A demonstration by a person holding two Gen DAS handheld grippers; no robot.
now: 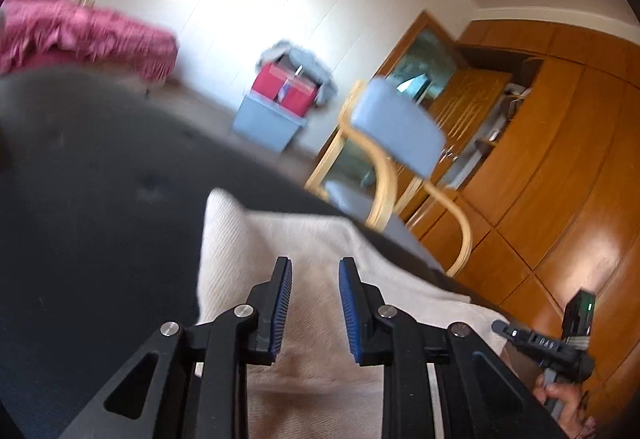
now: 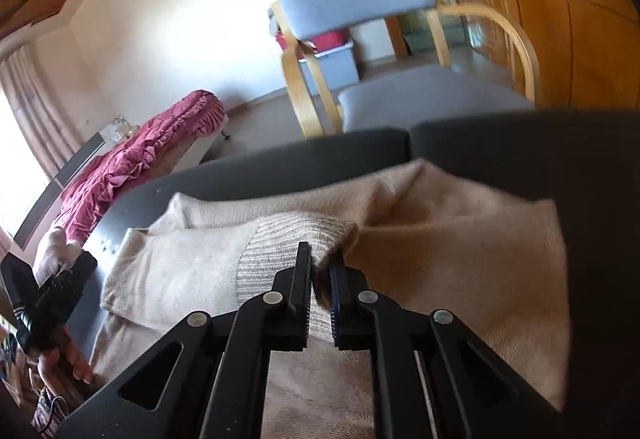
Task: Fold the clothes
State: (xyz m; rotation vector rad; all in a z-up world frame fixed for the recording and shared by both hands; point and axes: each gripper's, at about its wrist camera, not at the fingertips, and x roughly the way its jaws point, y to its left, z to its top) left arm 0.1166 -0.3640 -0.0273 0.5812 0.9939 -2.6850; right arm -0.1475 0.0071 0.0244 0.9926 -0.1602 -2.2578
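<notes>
The left tool (image 1: 315, 305) hangs with jaws apart above the cream sweater (image 1: 320, 379) spread on the dark tabletop (image 1: 100, 239). The right tool (image 2: 320, 291) is clamped on the sweater's ribbed cuff (image 2: 280, 247).

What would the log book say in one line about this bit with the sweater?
stage: mid-fold | right claw: shut on beige sweater ribbed cuff | left claw: open above sweater | surface: dark cushion

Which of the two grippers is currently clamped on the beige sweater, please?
The right gripper: its fingers pinch the ribbed cuff of the beige sweater. The left gripper hovers open above the fabric, gripping nothing.
</notes>
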